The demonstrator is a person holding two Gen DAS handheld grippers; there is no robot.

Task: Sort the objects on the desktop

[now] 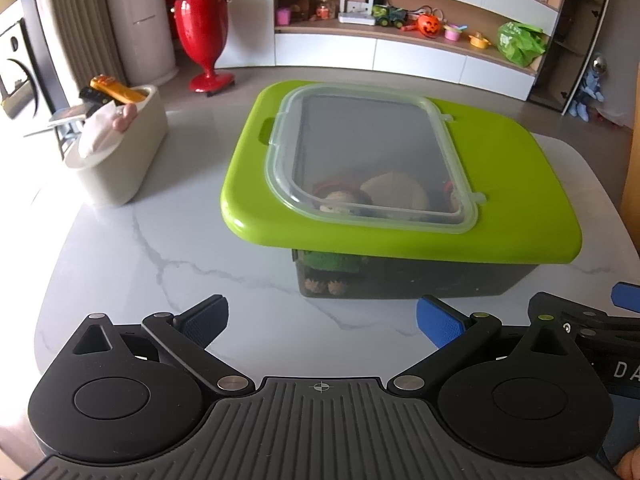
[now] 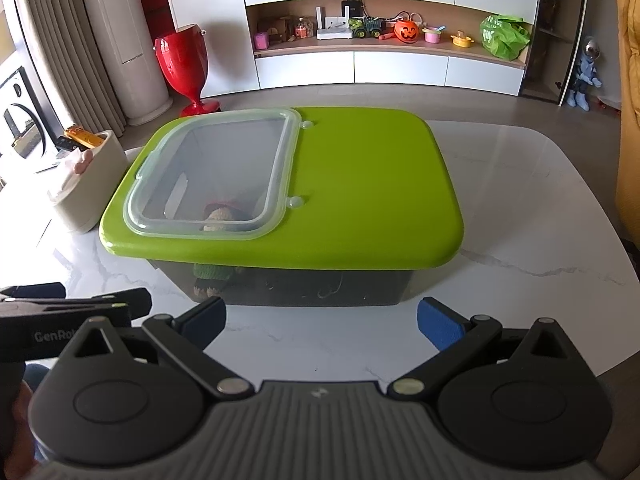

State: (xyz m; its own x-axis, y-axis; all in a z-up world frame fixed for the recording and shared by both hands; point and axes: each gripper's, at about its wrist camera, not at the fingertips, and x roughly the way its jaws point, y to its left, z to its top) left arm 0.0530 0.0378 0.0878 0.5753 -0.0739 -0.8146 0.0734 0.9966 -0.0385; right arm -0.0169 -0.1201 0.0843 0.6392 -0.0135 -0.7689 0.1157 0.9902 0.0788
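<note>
Marble counter (image 1: 160, 248): green-lidded bin (image 1: 500, 184) at centre, closed; left gripper (image 1: 322, 322) and right gripper (image 2: 322, 320) both spread wide, empty.

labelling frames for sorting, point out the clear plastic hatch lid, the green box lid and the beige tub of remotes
clear plastic hatch lid (image 1: 376, 152), left wrist view, centre of pane
green box lid (image 2: 372, 184), right wrist view, bare flat top
beige tub (image 1: 128, 152), left wrist view, side wall

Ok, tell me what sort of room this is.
Most likely a home living room: a wall shelf unit holding toys such as a pumpkin bucket, long curtains, and a marble-pattern table.
</note>
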